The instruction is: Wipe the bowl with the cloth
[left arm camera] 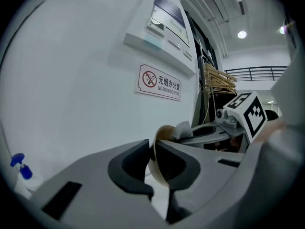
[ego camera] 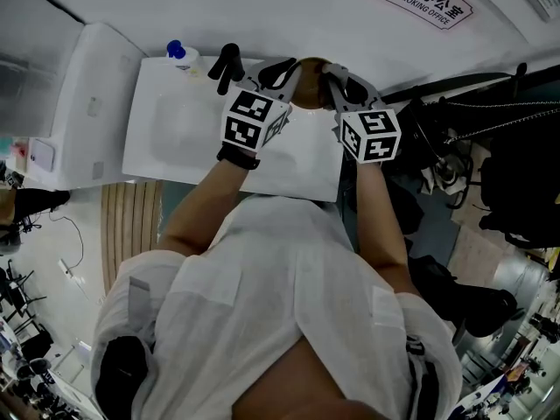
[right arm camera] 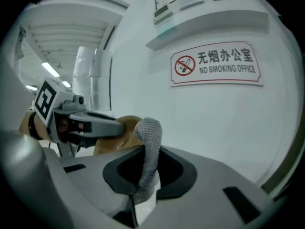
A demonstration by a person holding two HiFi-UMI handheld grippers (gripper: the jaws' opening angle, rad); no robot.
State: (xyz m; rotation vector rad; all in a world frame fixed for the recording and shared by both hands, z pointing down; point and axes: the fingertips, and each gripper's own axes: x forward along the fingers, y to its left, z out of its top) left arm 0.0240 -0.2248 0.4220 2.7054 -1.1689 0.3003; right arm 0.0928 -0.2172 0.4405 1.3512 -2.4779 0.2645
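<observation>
- White wall fills the background, with a red-bordered no-smoking sign point(right arm camera: 217, 63) fixed to it; below it stands a white table point(ego camera: 175, 138).
- A small bottle with a blue cap point(ego camera: 179, 52) stands at the table's far left corner, well apart from both grippers.
- A person in a white shirt point(ego camera: 280, 278) stands at the near edge, arms reaching forward over the table.
- The left gripper point(left arm camera: 152, 156) is closed on a round tan bowl point(left arm camera: 155, 168) — its two dark pads pinch the thin wall at the rim, one pad inside and one outside.
- The bowl is turned on its side and held up over the far edge of the table, between the two grippers; in the head view it shows only as a brown patch point(ego camera: 308, 79) between their tips.
- The right gripper point(right arm camera: 143, 168) is closed on a grey knitted cloth point(right arm camera: 148, 142): the jaws clamp the folded strip low down, and the rest stands up past the fingertips in a rounded tuft.
- That tuft leans toward the bowl and sits at its rim — from the left gripper view it shows just beside the bowl's upper edge point(left arm camera: 183, 128), seemingly touching it.
- The grippers face each other closely, the left one's jaw lying across the bowl in the right gripper view.
- Each gripper's black-and-white marker cube faces the head camera.
</observation>
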